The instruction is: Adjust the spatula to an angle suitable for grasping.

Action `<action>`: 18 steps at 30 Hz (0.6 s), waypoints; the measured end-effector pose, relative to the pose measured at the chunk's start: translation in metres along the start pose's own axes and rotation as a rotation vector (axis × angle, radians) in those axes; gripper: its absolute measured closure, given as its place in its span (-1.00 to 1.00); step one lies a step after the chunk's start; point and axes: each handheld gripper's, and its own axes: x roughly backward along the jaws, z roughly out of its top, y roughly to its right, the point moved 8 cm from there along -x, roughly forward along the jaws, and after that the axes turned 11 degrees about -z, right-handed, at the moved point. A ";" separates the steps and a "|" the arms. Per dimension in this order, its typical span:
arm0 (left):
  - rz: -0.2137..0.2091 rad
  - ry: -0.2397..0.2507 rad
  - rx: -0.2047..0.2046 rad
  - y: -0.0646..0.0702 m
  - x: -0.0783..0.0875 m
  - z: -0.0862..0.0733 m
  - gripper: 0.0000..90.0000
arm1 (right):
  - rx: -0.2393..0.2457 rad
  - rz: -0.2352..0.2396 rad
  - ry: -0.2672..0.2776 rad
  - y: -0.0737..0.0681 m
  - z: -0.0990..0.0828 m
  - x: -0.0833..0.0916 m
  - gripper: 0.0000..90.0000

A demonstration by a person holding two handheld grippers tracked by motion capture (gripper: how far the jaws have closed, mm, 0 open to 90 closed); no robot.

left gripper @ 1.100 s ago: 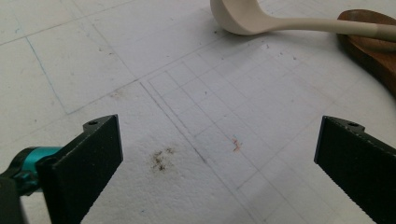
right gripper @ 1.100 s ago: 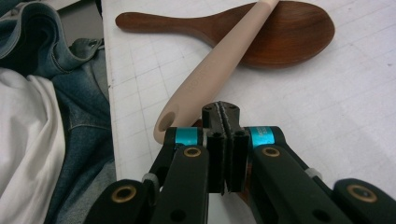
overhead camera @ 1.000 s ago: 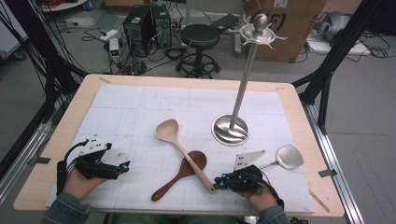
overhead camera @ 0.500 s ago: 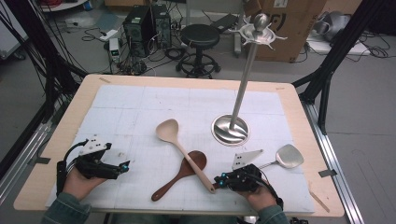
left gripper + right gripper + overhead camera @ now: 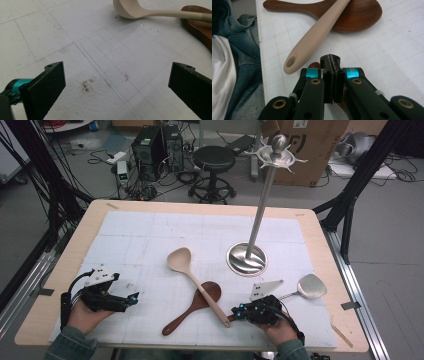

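A pale beige spoon (image 5: 200, 287) lies aslant across the bowl of a dark wooden spoon (image 5: 209, 292) near the table's front middle. My right gripper (image 5: 235, 314) rests low by the front edge, jaws shut with nothing between them, its tip just right of the beige spoon's handle end (image 5: 292, 62). In the right gripper view, my right gripper (image 5: 331, 61) shows pads pressed together, the dark wooden spoon (image 5: 359, 17) lying beyond. My left gripper (image 5: 132, 298) sits at the front left, jaws wide open over bare mat. From my left gripper (image 5: 117, 85), the beige spoon's bowl (image 5: 127, 10) lies far ahead.
A metal utensil stand (image 5: 246, 258) with a tall pole and hooked top rises right of centre. A metal spatula (image 5: 310, 286) lies at the right, close behind my right hand. A white gridded mat (image 5: 150, 240) covers the table. A denim sleeve (image 5: 242, 50) is near the front edge.
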 end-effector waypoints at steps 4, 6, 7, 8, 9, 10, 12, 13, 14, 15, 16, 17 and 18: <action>0.000 0.001 0.000 0.000 0.000 0.000 -0.96 | -0.005 -0.009 0.002 0.004 -0.001 0.001 1.00; 0.001 0.001 -0.001 0.000 0.000 0.000 -0.96 | -0.006 -0.017 0.003 0.005 -0.002 0.002 1.00; 0.002 0.002 0.000 0.000 0.000 0.000 -0.96 | -0.007 -0.019 0.000 0.006 -0.002 0.003 1.00; 0.002 0.002 0.000 0.000 0.000 0.000 -0.96 | -0.009 -0.024 0.001 0.007 -0.002 0.003 1.00; 0.002 0.002 0.000 0.000 0.000 0.000 -0.96 | -0.010 -0.030 0.003 0.009 -0.003 0.004 1.00; 0.001 0.001 0.000 0.000 0.000 0.000 -0.96 | -0.011 -0.031 0.002 0.010 -0.003 0.004 1.00; 0.001 0.001 -0.001 0.000 0.000 0.000 -0.96 | -0.017 -0.040 0.003 0.013 -0.004 0.005 1.00; 0.000 0.001 -0.001 0.000 0.000 0.000 -0.96 | -0.017 -0.046 0.003 0.014 -0.004 0.005 1.00; 0.001 0.001 0.000 0.000 0.000 0.000 -0.96 | -0.023 -0.048 0.004 0.016 -0.004 0.006 1.00; 0.001 0.002 -0.001 0.000 0.000 0.000 -0.96 | -0.022 -0.054 0.005 0.017 -0.004 0.006 1.00; 0.001 0.001 -0.001 0.000 0.000 0.000 -0.96 | -0.027 -0.054 0.003 0.018 -0.005 0.007 1.00; 0.001 0.003 0.000 0.000 0.000 0.000 -0.96 | -0.026 -0.059 0.006 0.020 -0.005 0.007 1.00; 0.001 0.002 -0.001 0.000 0.000 0.000 -0.96 | -0.028 -0.061 0.006 0.021 -0.005 0.007 1.00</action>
